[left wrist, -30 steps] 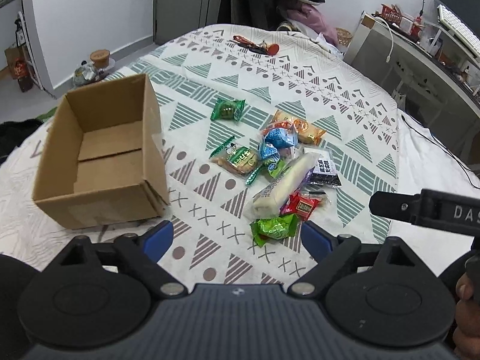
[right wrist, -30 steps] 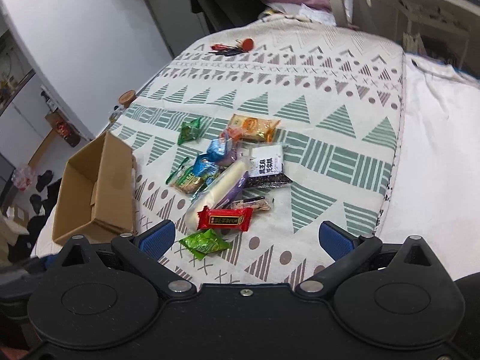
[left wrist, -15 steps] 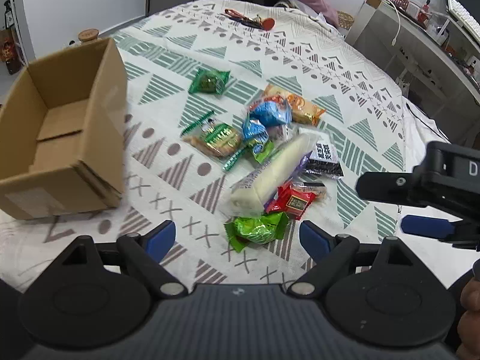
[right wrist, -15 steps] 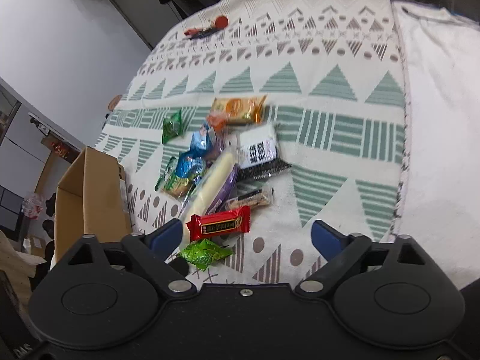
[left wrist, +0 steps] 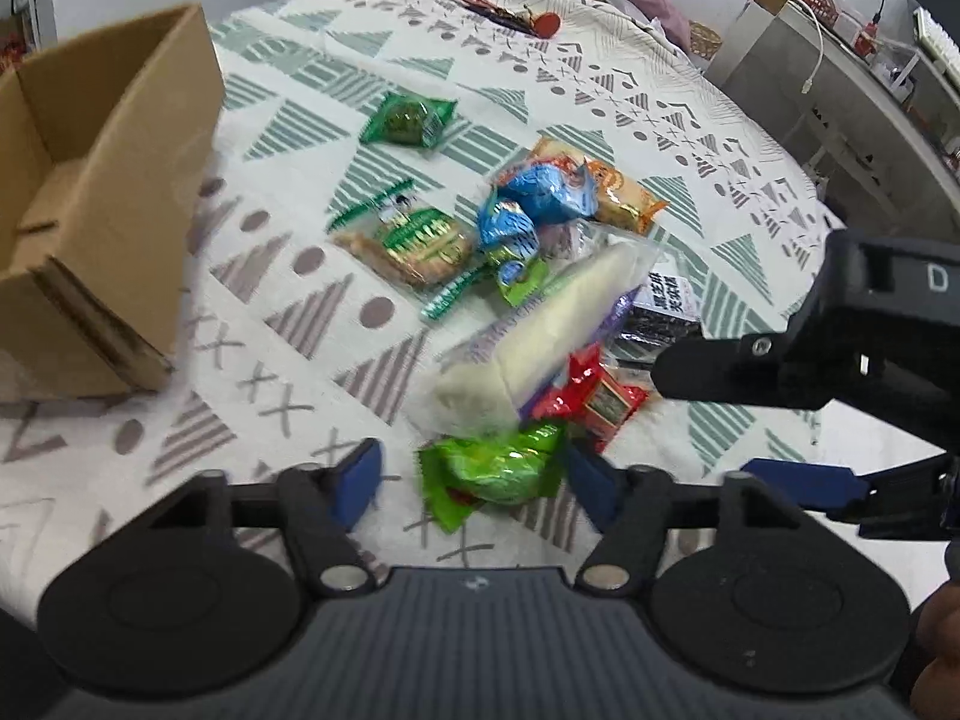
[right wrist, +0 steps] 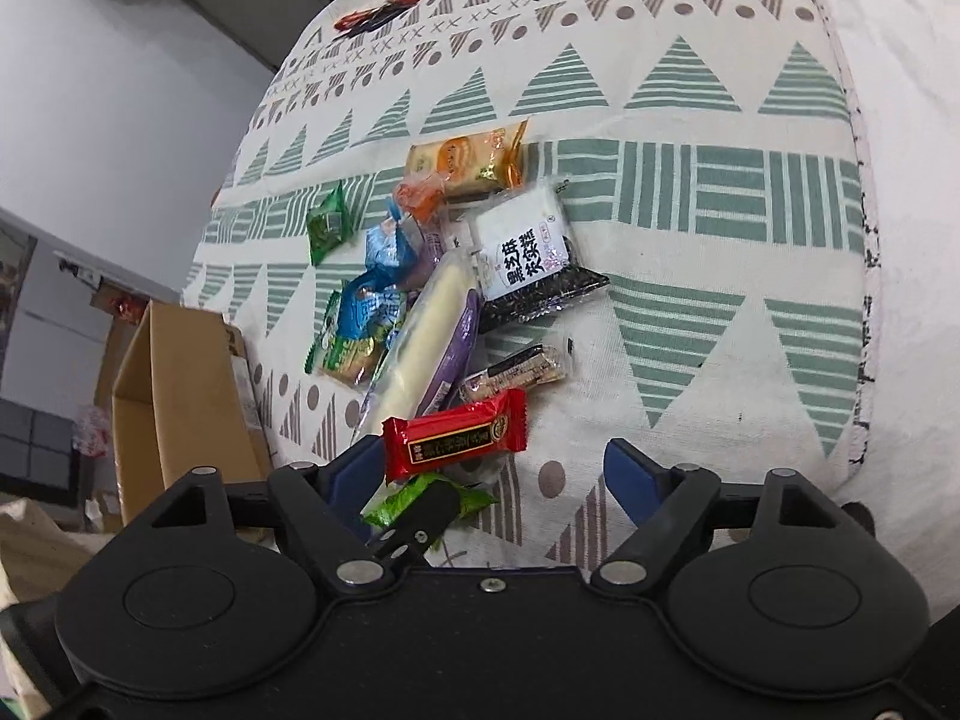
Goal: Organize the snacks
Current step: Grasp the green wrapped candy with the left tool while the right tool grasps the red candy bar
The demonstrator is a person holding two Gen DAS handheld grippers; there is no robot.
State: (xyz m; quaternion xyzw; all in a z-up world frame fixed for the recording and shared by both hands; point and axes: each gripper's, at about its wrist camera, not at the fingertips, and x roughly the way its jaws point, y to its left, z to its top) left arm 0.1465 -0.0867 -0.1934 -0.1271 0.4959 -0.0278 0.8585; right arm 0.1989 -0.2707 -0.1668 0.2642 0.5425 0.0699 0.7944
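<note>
My left gripper (left wrist: 471, 477) hangs released, fingers straddling the green snack packet (left wrist: 495, 471). My right gripper (right wrist: 495, 471) is released too, over the red bar (right wrist: 454, 441).

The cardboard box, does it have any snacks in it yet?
Seemingly empty: the box stands open-topped, the visible floor bare; the snacks lie outside on the cloth.

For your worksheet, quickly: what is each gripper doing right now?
Left gripper: open, green snack between its fingers, not gripped.
Right gripper: open, holding nothing.

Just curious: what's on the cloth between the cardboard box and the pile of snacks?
Nothing: only bare patterned cloth separates the cardboard box from the snacks, clearest in the left wrist view.
</note>
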